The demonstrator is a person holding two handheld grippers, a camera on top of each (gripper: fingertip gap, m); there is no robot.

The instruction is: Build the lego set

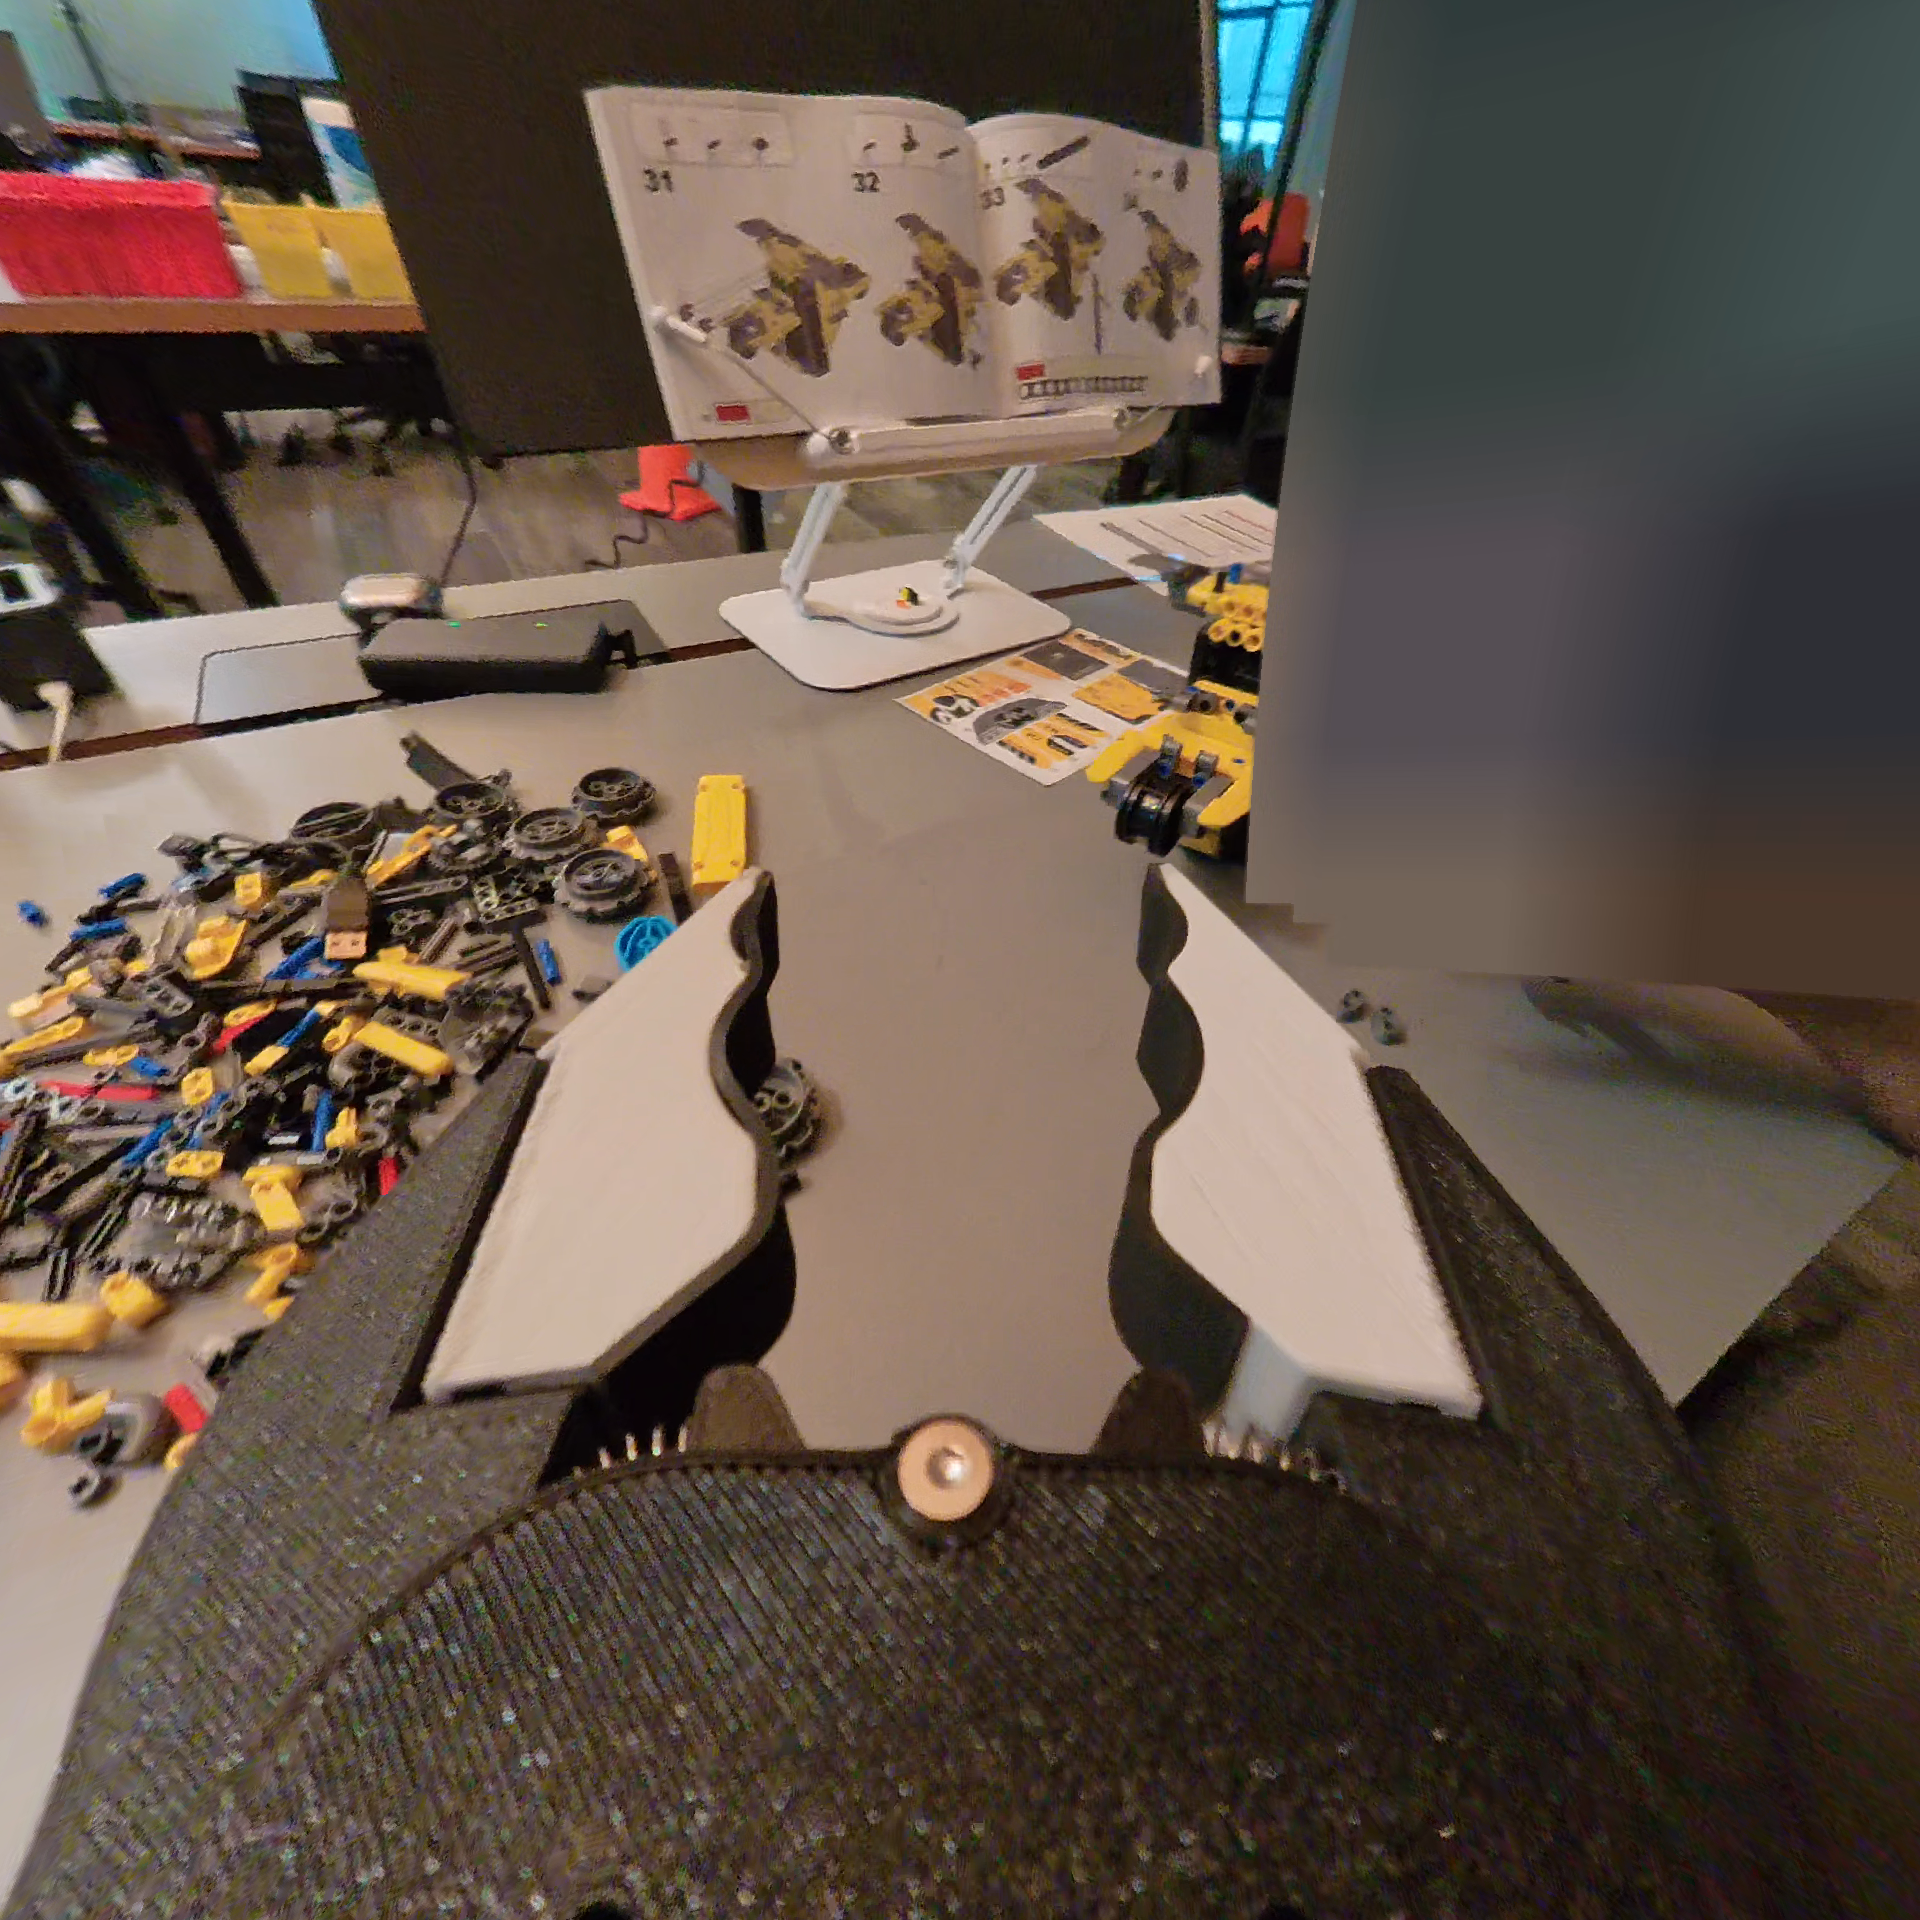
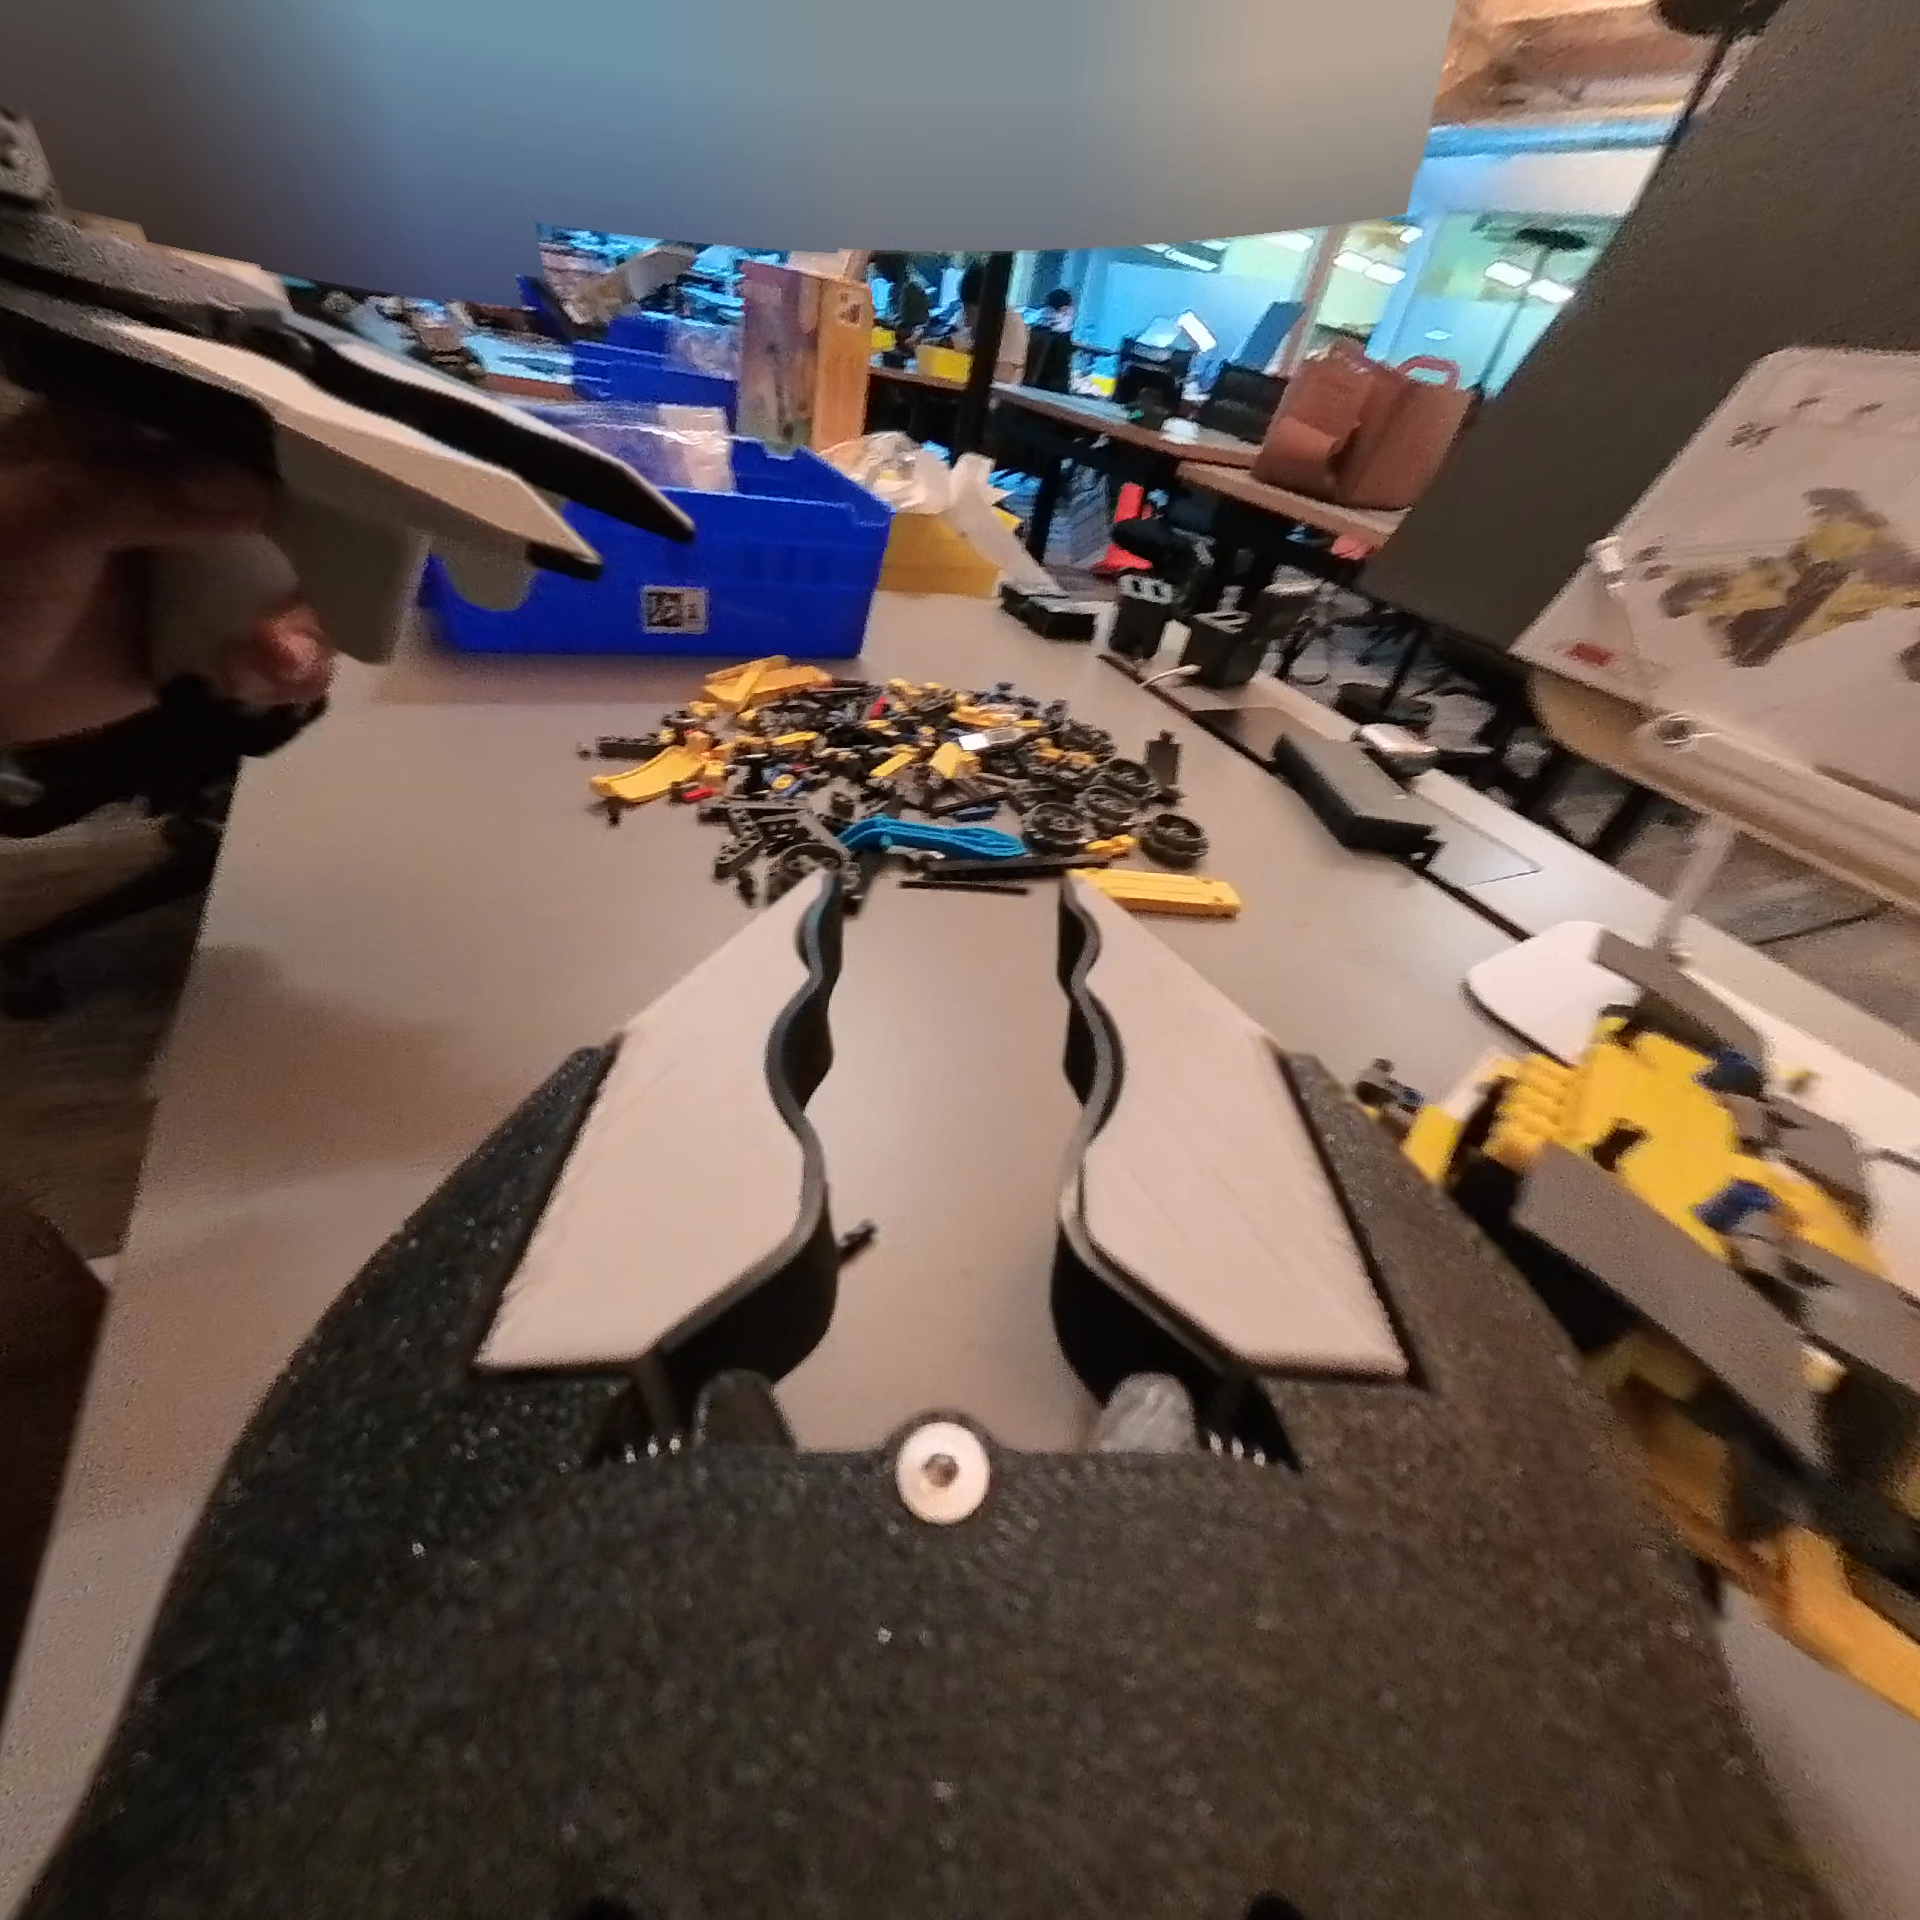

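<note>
Both hand-held grippers, left and right, hover spread wide and empty over the grey counter, so a careless sweep could scatter the nearby heap of loose black, yellow and blue plastic building pieces.

It was a shared office or lab workspace given over to building-toy assembly. A grey worktop carried a heap of loose black, yellow and blue plastic construction pieces, an open instruction booklet propped on a white stand, and a part-built yellow model. Blue storage bins stood at the far end. Behind were long wooden tables, glass-walled rooms and people at desks.
</note>
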